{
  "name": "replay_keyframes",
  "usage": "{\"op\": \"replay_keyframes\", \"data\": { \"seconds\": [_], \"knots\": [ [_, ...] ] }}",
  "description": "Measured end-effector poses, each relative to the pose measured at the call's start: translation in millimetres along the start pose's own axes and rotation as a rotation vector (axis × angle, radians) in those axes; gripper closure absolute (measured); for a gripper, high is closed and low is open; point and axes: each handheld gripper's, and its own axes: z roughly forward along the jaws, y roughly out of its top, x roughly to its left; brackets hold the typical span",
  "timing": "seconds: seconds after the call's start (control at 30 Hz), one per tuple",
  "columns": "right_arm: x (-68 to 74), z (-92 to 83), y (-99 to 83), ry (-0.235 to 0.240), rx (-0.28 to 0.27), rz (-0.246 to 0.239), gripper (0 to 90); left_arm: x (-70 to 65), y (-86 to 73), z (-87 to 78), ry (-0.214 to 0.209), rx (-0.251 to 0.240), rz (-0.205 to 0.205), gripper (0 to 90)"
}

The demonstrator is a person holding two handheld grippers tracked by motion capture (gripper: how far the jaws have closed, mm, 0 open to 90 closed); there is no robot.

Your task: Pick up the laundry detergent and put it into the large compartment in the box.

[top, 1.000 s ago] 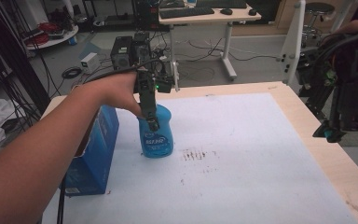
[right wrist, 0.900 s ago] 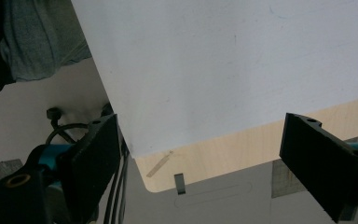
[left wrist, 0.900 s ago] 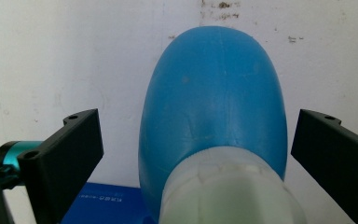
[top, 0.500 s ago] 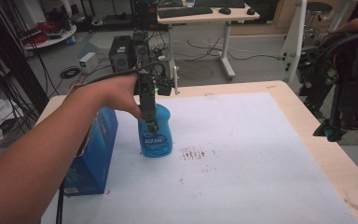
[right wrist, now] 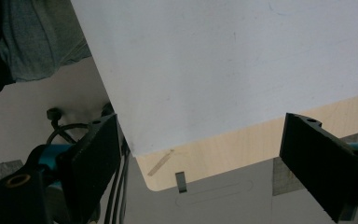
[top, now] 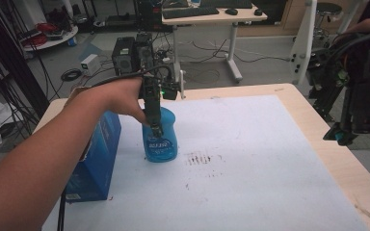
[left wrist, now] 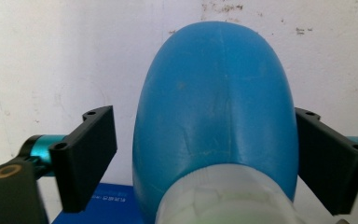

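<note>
White-covered worktop [top: 270, 159], lab bkgd. Blue bottle [top: 160, 137] upright nr left edge, beside blue box [top: 96, 159]. Left gripper [top: 155, 129] fingers just closing round it, one still off. Right gripper [right wrist: 205, 168] fingers apart, idle off right edge.

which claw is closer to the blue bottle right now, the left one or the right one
Left. The left claw straddles the blue bottle, its jaws just closing in. The right claw hangs past the table's far right edge.

Blue bottle [left wrist: 214, 98] was smooth, semi-gloss plastic; worktop [top: 318, 125] was pale wood under a matt, scuffed white sheet [top: 250, 159].
</note>
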Motion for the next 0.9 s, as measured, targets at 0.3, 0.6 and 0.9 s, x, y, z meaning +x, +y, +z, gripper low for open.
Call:
{"op": "replay_keyframes", "data": {
  "seconds": [0.3,0.6,0.9],
  "knots": [
    [0.1,-1.9,0.5,-0.004,-0.001,-0.002,11.7,-1.0,0.8,0.5,0.013,0.0,0.006,17.9],
    [1.3,-1.2,1.9,-0.004,-0.002,-0.003,11.7,-3.4,2.6,0.6,-0.003,0.008,0.016,24.2],
    [0.8,-1.2,1.7,-0.005,-0.004,-0.01,11.7,-2.5,3.1,1.6,-0.002,0.016,0.024,29.2]
  ]
}}
